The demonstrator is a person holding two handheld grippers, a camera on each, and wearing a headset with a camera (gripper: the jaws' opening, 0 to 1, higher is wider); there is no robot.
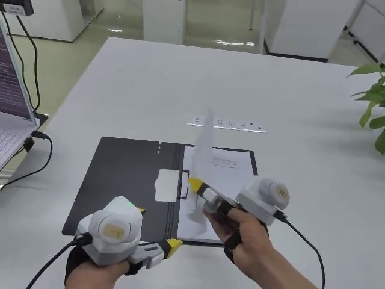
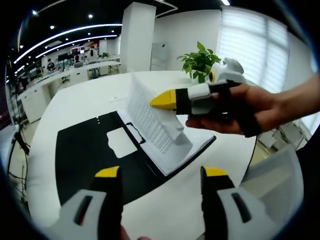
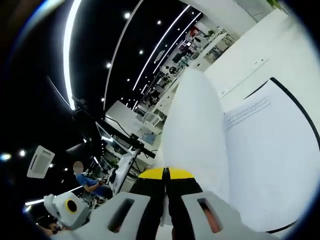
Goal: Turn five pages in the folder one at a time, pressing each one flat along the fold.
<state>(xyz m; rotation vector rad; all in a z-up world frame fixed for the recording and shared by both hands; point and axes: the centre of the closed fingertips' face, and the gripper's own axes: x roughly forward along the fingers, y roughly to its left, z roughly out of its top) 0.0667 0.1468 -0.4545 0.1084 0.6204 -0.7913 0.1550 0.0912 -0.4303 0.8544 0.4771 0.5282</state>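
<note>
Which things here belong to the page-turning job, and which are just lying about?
Job: folder; lifted page; right gripper, pinching that page; left gripper, open.
Lying about: laptop; cable; plant; socket strip.

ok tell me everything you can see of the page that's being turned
The page is a thin white paper sheet with lines of small print on one face. It stands nearly upright, slightly curved, above the right half of the open black folder, over the other pages. The right gripper is shut on its free edge, yellow-tipped fingers pinched together. Its lower end curls down towards the stack. The left gripper is open and apart from it.
</note>
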